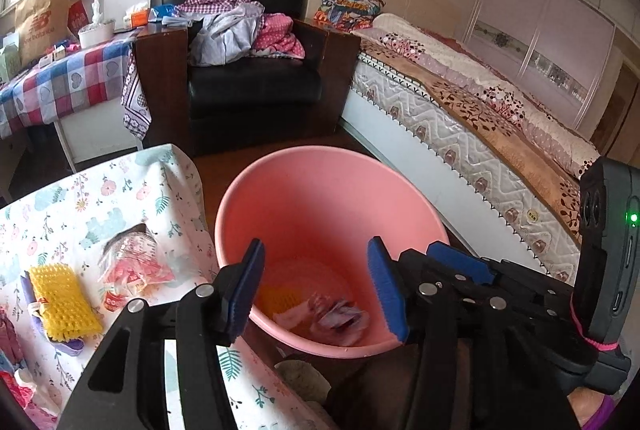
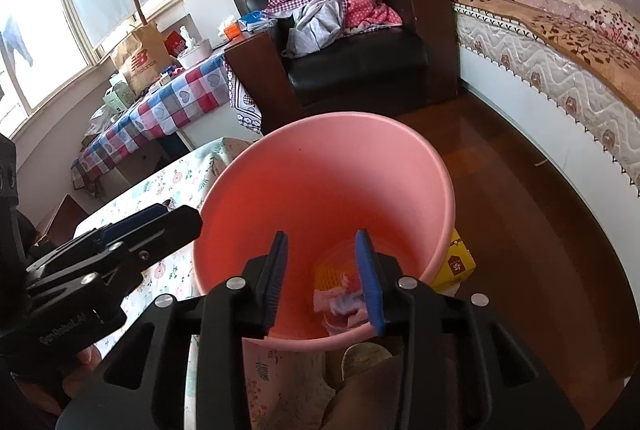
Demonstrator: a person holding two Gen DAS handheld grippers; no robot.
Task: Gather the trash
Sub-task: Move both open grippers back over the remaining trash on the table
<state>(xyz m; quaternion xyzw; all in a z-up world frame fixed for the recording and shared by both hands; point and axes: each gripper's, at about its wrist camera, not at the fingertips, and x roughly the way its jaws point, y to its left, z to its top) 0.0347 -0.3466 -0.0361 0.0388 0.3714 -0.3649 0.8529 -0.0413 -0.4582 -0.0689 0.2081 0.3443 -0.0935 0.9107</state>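
A: Both are over the pink bin (image 1: 320, 197) now. The left hand-held gripper (image 1: 316, 278) is spread wide with nothing between its pads, and the right hand-held gripper (image 2: 326, 278) has its jaws apart too, narrower, also empty.

B: So the rubbish is down there already?

A: Crumpled paper (image 1: 336, 322) and a yellow spiky thing (image 1: 278, 300) lie at the bottom. But there's more on the tabletop (image 1: 80, 197): a clear plastic wrapper (image 1: 132, 266) and a yellow spiky pad (image 1: 64, 304), just beside each other on the floral cloth.

B: What worries you?

A: The bin stands hard against the cloth's hanging edge. I'd guess a careless swing back toward the tabletop could knock its rim and tip it, spilling what's in. The two tools are also close together, so they might clash. And that wrapper looks thin and slippery; a shallow pinch could lose it over the floor (image 2: 520, 230), short of the bin.
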